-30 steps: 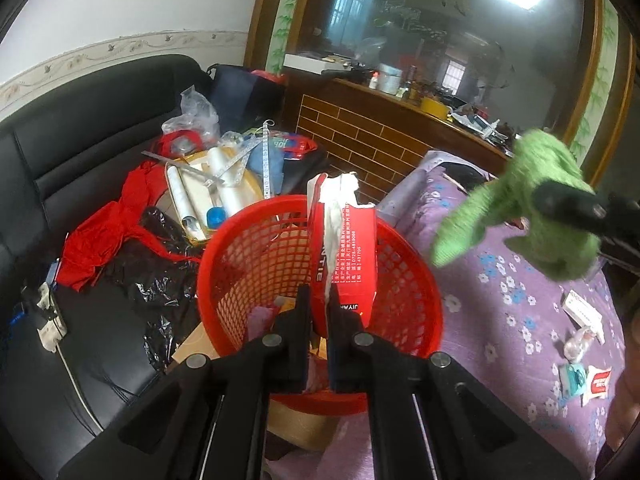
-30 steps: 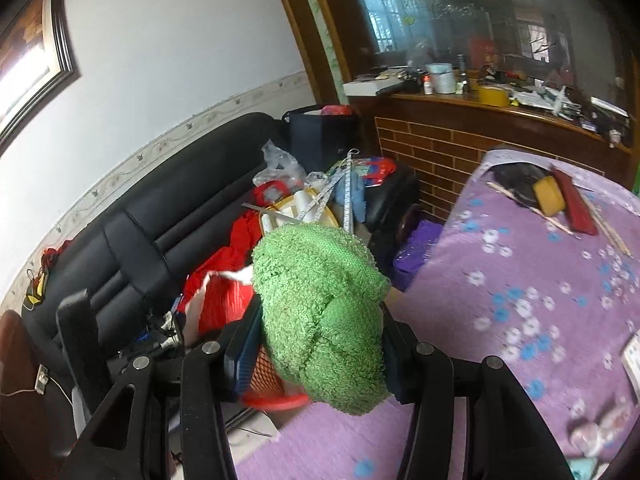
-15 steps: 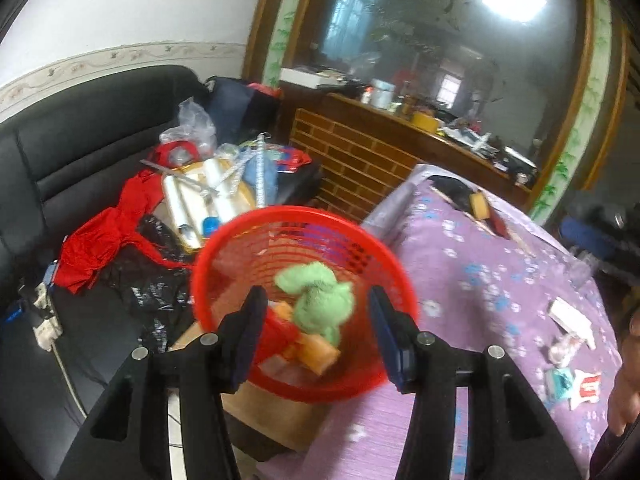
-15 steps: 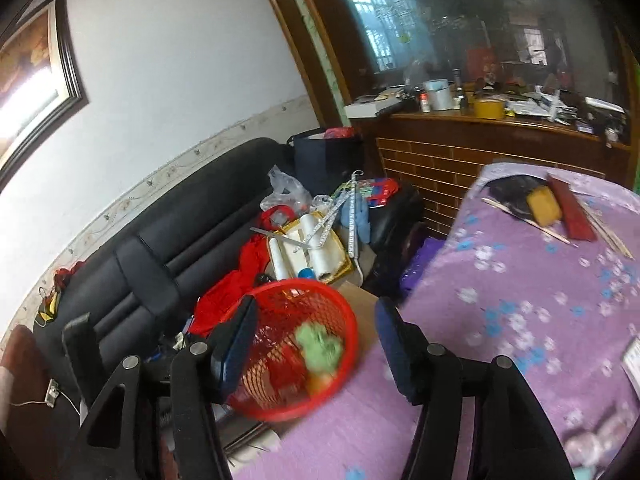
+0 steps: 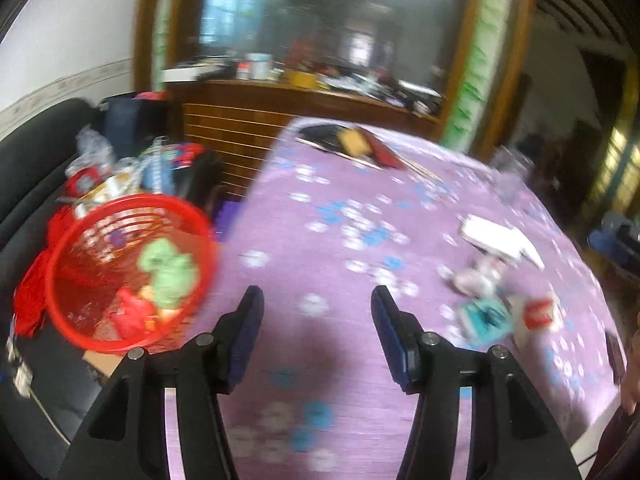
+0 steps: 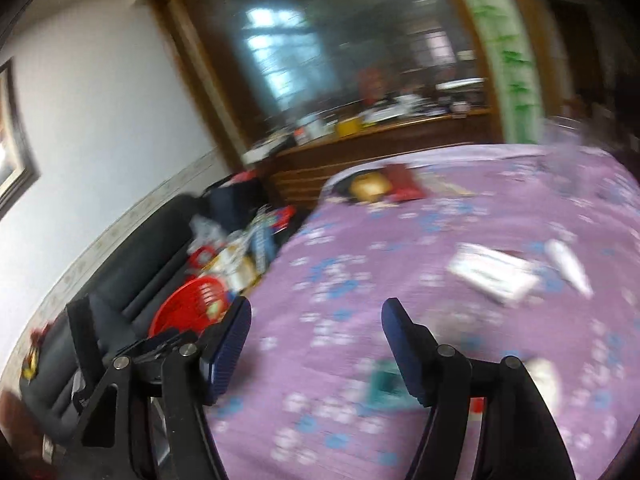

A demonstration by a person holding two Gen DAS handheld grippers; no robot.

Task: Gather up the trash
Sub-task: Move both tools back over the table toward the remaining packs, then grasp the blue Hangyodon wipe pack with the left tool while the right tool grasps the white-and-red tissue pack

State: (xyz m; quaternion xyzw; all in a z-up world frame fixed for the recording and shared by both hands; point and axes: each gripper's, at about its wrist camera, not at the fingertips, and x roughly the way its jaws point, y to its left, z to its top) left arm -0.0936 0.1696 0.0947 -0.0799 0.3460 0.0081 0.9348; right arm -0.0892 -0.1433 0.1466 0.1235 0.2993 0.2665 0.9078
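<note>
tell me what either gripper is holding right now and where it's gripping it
Nothing is held. The left gripper and the right gripper are both opening with only the purple tablecloth showing between their jaws.

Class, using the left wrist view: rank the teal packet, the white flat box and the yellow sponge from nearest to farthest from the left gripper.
From the left gripper, whose jaws are opening and empty:
1. Teal packet, just right of its right finger.
2. White flat box, farther up on the right.
3. Yellow sponge, at the table's far end.
</note>
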